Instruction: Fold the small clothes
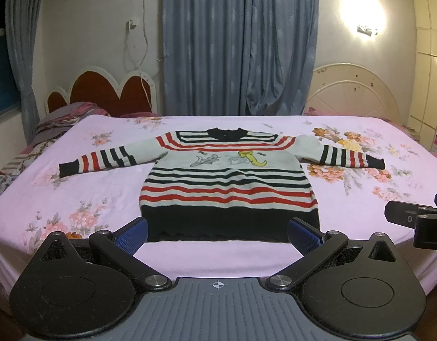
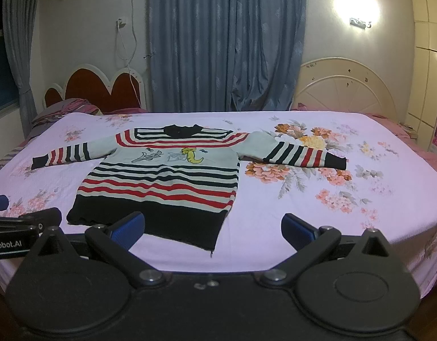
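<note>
Knit sweater lies flat; my left gripper and right gripper gape wide, empty. Risk: pinching bedsheet too.

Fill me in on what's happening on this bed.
A person holds two grippers over a bed with a floral sheet. A small striped sweater lies flat on it, front up, both sleeves spread wide. The left gripper and right gripper are both open near the sweater's black hem, touching nothing. No fold has been made yet.
</note>
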Demonstrator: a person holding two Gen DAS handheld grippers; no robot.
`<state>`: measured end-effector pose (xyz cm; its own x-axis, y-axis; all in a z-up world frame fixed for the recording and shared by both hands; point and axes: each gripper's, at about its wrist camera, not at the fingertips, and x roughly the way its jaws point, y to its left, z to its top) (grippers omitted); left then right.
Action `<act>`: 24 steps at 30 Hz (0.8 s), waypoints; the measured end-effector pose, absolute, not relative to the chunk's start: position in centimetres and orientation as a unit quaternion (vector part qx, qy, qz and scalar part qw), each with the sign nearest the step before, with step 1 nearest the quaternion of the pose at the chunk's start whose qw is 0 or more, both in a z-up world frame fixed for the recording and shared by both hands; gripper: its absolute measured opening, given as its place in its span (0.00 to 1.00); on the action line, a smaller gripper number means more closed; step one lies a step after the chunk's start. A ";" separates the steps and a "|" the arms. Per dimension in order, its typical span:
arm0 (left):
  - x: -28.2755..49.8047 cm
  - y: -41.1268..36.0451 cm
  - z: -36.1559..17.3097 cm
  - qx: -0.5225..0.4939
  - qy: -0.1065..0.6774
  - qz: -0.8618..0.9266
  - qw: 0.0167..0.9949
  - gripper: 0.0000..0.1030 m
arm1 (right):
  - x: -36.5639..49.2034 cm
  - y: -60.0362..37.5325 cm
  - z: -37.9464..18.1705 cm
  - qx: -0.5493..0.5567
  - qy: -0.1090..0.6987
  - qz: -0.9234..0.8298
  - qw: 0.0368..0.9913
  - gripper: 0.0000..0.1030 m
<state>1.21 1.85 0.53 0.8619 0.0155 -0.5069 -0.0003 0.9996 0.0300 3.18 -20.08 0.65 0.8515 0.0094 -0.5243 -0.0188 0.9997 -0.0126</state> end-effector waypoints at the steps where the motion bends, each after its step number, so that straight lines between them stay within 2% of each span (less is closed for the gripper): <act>1: 1.2 1.8 0.5 0.014 0.263 0.005 0.965 1.00 | 3.2 -20.0 0.6 -0.008 0.273 0.006 0.962 0.99; 15: 3.2 2.7 -0.4 -0.001 0.274 0.012 0.962 1.00 | 5.2 -20.7 -0.1 0.014 0.273 0.003 0.962 0.99; 24: 9.3 3.8 -1.5 -0.025 0.272 -0.020 0.962 1.00 | 10.5 -20.5 -1.0 0.024 0.272 -0.013 0.962 0.99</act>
